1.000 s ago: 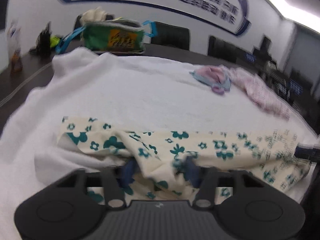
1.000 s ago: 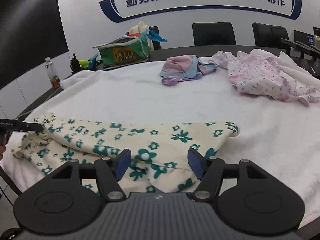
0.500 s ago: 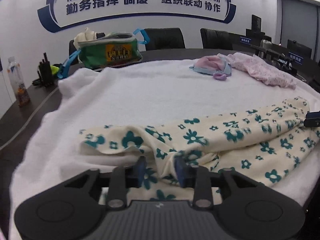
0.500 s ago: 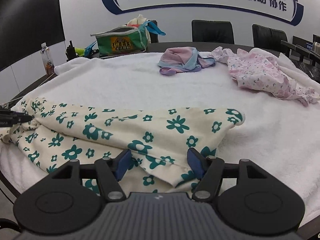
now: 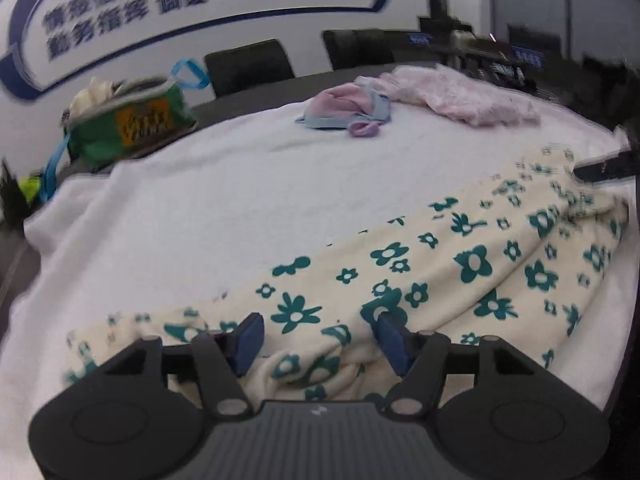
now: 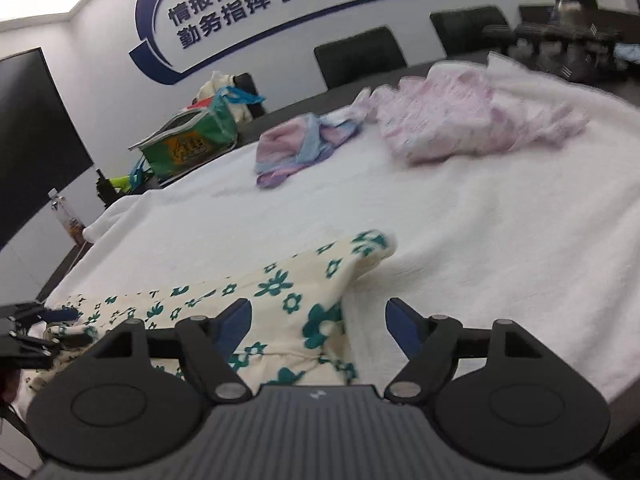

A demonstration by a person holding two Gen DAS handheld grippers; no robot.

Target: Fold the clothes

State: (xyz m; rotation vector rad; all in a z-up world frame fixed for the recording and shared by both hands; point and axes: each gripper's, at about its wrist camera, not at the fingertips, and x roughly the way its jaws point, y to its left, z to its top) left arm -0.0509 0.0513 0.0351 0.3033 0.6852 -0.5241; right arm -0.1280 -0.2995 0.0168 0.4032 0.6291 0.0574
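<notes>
A cream garment with teal flowers (image 5: pixel 440 272) lies stretched along the near edge of the white towel (image 5: pixel 240 200). My left gripper (image 5: pixel 320 340) is open, its blue pads standing either side of a bunched fold of that garment without pinching it. In the right wrist view the same garment (image 6: pixel 280 292) ends in a cuff near the middle. My right gripper (image 6: pixel 320 324) is open above the garment's right edge, its left pad over the cloth and its right pad over bare towel (image 6: pixel 480 220). Each view shows the other gripper at the garment's far end.
A pink printed garment (image 6: pixel 460 120) and a crumpled pink-and-blue one (image 6: pixel 296 148) lie at the far side of the towel. A green bag (image 5: pixel 132 124) stands on the dark table behind. A bottle (image 6: pixel 64 216) is at the left edge. Black chairs (image 5: pixel 248 66) line the wall.
My left gripper, pinched on a fold of the flowered garment half a second ago, has opened and let it go. The right gripper stayed open and swung rightward along the garment.
</notes>
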